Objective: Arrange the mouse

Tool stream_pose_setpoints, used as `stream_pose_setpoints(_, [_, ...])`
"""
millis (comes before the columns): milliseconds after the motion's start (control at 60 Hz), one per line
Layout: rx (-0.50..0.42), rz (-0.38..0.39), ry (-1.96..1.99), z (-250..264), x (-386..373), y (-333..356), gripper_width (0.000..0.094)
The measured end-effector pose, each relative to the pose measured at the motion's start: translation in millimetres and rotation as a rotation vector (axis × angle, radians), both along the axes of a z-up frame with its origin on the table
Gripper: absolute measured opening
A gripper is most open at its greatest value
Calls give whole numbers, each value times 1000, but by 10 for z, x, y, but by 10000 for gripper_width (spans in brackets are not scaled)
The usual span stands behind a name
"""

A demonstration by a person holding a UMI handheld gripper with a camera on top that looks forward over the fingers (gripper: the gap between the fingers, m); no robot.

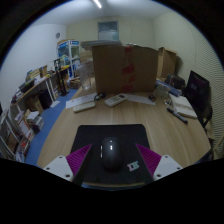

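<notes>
Black mouse (110,152) between claw (110,160) fingers, long axis running near-to-far, nose pointing far. Claw wide, pads flanking the mouse with gaps. Sits on dark mat (85,135) on tabletop (60,125).

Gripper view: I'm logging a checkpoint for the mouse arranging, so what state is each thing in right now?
tool: open, one finger at each side of the mouse, gaps showing
mouse: upright on the mouse pad, between the fingers, not lifted
mouse pad: flat on the table
cardboard box: upright at the table's far end, flaps up
keyboard: flat on the table, beyond the mouse pad
</notes>
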State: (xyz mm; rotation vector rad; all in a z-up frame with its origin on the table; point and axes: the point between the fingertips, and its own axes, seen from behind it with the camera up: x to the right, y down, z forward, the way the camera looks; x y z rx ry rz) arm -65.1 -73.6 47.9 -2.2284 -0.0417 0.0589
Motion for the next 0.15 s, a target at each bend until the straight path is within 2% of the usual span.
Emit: stream_pose_setpoints(150, [6,-31,66,487,273,-525,848])
